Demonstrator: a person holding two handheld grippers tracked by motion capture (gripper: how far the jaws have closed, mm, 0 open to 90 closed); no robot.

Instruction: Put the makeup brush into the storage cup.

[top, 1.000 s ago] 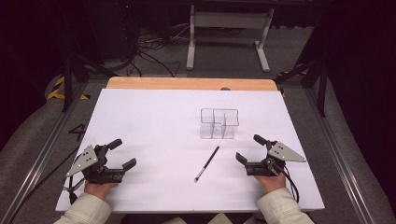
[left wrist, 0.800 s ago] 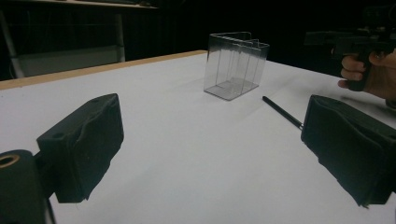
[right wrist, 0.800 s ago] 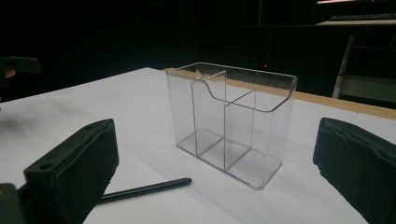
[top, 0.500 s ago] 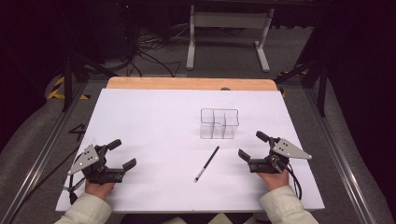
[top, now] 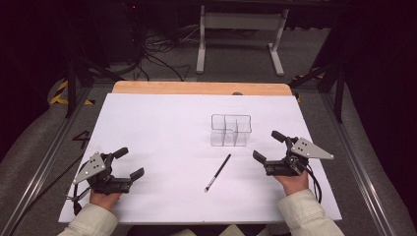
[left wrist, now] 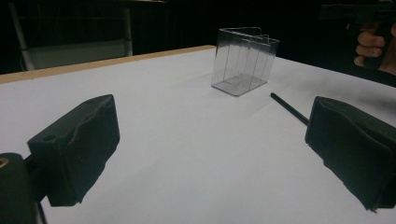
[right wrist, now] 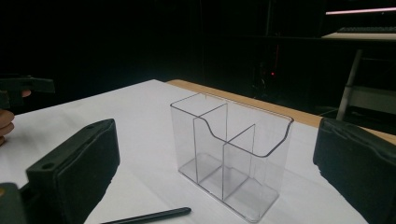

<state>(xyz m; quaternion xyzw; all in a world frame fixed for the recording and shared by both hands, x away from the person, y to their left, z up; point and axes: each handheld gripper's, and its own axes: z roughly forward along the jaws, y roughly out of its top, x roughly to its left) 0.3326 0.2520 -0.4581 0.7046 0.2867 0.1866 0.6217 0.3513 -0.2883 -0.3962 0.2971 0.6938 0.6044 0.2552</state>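
Pale, perhaps cream sleeves [top: 91, 222]; each black hand-held gripper [top: 273, 150] carries a grey triangular plate, trailing cable.

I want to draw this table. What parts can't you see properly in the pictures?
- Pen: too small in the high view to tell its tip.
- Pen in the right gripper view: cut off by the bottom edge.
- Pen in the left gripper view: its near end hidden behind a jaw.

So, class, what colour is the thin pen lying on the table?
Black, with a paler tip; the pen shows best in the high view.
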